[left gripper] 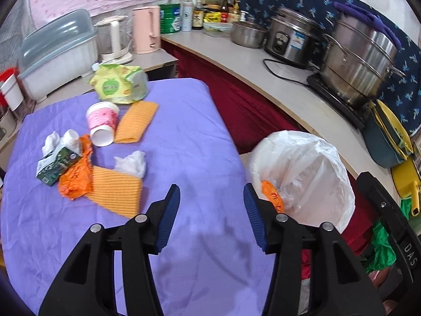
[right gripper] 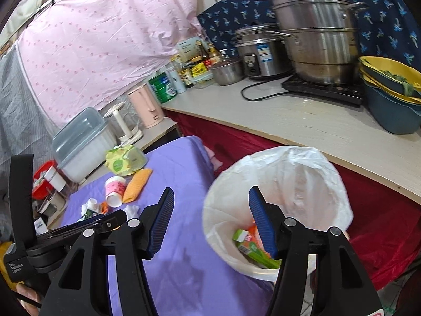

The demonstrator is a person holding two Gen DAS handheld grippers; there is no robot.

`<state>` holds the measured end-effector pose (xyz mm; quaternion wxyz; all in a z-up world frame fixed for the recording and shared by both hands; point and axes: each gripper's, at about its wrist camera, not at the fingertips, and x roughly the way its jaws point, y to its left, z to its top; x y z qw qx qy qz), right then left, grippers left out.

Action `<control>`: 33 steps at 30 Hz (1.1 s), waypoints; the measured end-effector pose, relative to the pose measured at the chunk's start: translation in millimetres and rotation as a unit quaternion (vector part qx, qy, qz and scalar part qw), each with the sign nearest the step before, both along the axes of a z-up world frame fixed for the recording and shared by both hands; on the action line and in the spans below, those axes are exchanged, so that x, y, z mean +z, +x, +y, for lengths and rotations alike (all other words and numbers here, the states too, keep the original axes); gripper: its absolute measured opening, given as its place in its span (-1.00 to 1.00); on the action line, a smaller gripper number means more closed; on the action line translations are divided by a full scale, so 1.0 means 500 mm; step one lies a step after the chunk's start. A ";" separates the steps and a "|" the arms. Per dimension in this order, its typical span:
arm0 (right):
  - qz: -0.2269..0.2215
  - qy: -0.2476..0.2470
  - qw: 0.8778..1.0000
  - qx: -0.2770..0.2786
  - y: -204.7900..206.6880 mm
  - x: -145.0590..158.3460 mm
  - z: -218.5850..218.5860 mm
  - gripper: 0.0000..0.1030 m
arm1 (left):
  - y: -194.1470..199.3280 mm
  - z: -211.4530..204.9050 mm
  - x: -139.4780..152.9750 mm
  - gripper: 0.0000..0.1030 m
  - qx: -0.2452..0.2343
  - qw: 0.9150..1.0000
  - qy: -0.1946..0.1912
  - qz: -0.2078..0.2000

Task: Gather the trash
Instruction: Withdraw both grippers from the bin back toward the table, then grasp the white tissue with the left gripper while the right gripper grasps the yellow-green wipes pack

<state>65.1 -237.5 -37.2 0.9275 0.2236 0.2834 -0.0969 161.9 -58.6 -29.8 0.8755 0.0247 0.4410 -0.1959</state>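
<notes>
Trash lies on the purple table [left gripper: 184,131]: a pink-and-white paper cup [left gripper: 102,122] on its side, a green carton [left gripper: 56,164], a crumpled orange wrapper [left gripper: 76,179], white tissue [left gripper: 131,163] and a yellow-green pouch [left gripper: 118,84]. To the table's right stands a bin with a white liner [left gripper: 302,173], an orange wrapper [left gripper: 272,196] inside. My left gripper [left gripper: 211,192] is open and empty above the table's near right part. My right gripper [right gripper: 211,194] is open and empty, one finger over the table [right gripper: 184,173] and one over the bin [right gripper: 276,184], which holds a green box [right gripper: 252,250].
Two orange cloths [left gripper: 117,189] [left gripper: 136,122] lie among the trash. A counter [left gripper: 263,73] behind the bin carries steel pots [left gripper: 357,60], a rice cooker [left gripper: 289,39] and bottles. A pink kettle [left gripper: 147,30] and a plastic box [left gripper: 58,55] stand beyond the table.
</notes>
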 end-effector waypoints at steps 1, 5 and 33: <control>-0.001 0.003 1.000 0.008 0.010 0.003 0.014 0.12 | 0.003 0.015 0.001 0.05 0.006 1.000 -0.001 -0.001; -0.002 0.012 0.999 0.035 0.049 0.007 0.063 0.12 | 0.016 0.078 0.001 0.13 0.037 0.999 0.004 -0.010; 0.037 0.004 0.986 0.165 0.441 -0.053 0.376 0.12 | 0.225 0.535 -0.096 0.37 0.241 0.969 0.035 0.028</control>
